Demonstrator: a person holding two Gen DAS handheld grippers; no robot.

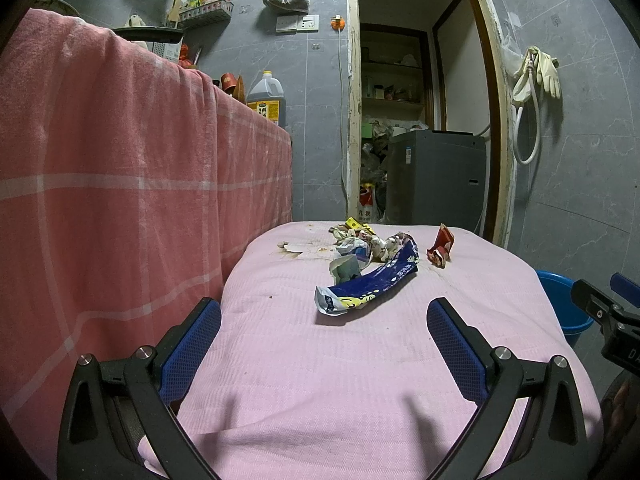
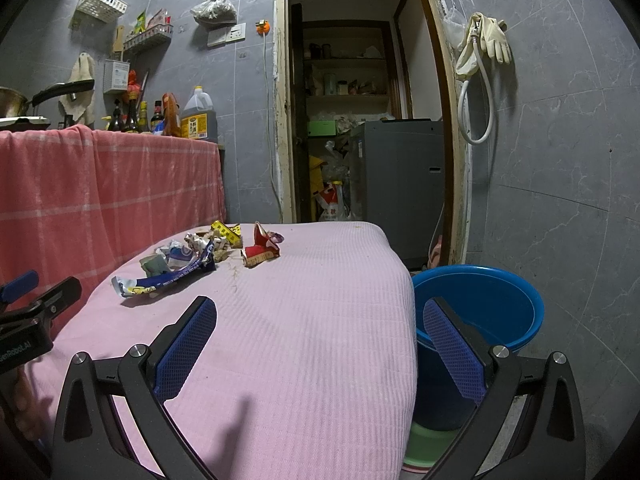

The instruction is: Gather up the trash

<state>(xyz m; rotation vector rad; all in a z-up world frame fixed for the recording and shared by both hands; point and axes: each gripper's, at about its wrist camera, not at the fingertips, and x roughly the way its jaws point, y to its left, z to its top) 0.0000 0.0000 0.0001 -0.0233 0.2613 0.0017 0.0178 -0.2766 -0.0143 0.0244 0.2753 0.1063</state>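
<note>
Nothing looks collected yet. The trash lies in a loose cluster at the far end of the pink-covered tabletop [image 1: 360,360]: a blue wrapper [image 1: 368,284] nearest, crumpled papers [image 1: 360,244] behind it, a red wrapper [image 1: 440,246] to their right. The left gripper [image 1: 324,344] and the right gripper [image 2: 320,340] both hang short of the trash, jaws wide apart, holding nothing. Only the right wrist view shows inside the blue bucket [image 2: 480,300] beside the tabletop's right edge; what shows of it looks empty.
</note>
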